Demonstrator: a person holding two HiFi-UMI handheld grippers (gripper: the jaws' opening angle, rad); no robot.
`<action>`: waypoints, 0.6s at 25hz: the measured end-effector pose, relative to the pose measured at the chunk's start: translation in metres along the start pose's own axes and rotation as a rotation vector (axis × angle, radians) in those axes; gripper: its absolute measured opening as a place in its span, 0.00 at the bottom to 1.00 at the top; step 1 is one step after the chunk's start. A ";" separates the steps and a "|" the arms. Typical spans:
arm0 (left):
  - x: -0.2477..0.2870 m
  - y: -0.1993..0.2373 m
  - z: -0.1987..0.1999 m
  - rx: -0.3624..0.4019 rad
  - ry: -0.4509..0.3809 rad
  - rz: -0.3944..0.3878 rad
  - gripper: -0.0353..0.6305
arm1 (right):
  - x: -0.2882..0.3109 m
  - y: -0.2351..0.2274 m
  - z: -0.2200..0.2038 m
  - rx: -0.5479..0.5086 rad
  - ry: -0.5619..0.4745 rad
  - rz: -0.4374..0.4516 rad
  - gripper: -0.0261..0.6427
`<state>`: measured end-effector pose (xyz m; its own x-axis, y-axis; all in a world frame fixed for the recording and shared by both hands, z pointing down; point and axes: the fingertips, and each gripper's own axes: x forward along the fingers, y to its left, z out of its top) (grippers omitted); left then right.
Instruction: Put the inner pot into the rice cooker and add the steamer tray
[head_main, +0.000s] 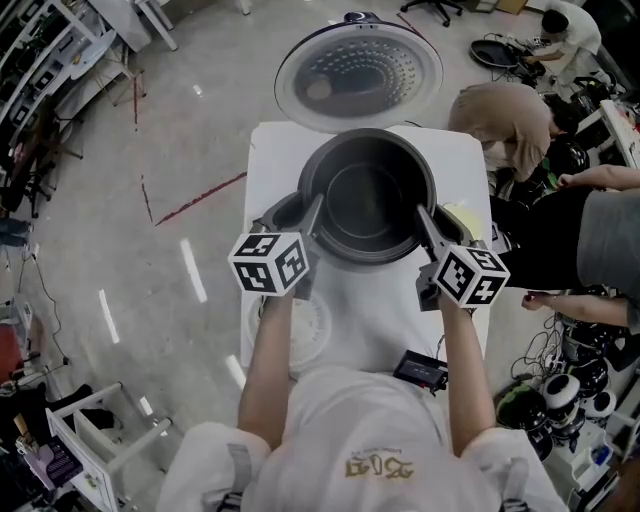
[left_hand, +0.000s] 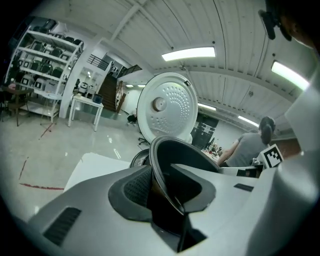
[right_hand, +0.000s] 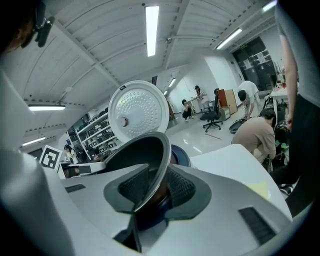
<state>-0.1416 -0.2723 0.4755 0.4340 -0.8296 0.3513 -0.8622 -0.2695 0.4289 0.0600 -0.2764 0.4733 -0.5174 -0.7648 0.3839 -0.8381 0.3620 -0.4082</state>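
Note:
The dark inner pot (head_main: 370, 195) sits low in the rice cooker (head_main: 284, 212), whose round white lid (head_main: 358, 75) stands open behind it. My left gripper (head_main: 311, 216) straddles the pot's left rim, my right gripper (head_main: 427, 224) the right rim. In the left gripper view the rim (left_hand: 161, 165) runs between the jaws of the left gripper (left_hand: 170, 186), with a dark gap at the inner pad. The right gripper (right_hand: 156, 191) likewise has the rim (right_hand: 159, 155) between loose pads. A white round steamer tray (head_main: 312, 325) lies on the table by my left forearm.
The white table (head_main: 270, 150) carries a black device (head_main: 420, 370) near its front edge and a yellow note (head_main: 462, 218) at the right. People (head_main: 505, 115) sit and stand close on the right. Shelves and cables line the floor on both sides.

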 end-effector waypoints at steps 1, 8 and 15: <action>0.002 0.001 -0.002 0.021 0.013 0.007 0.25 | 0.001 -0.001 -0.002 -0.004 0.007 -0.006 0.23; 0.010 0.007 -0.010 0.070 0.051 0.030 0.26 | 0.010 -0.008 -0.010 -0.026 0.039 -0.027 0.23; 0.016 0.010 -0.011 0.146 0.070 0.047 0.26 | 0.016 -0.009 -0.013 -0.063 0.050 -0.043 0.25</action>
<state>-0.1409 -0.2825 0.4948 0.4052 -0.8083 0.4272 -0.9085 -0.3037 0.2872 0.0571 -0.2853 0.4942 -0.4872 -0.7532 0.4419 -0.8682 0.3632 -0.3380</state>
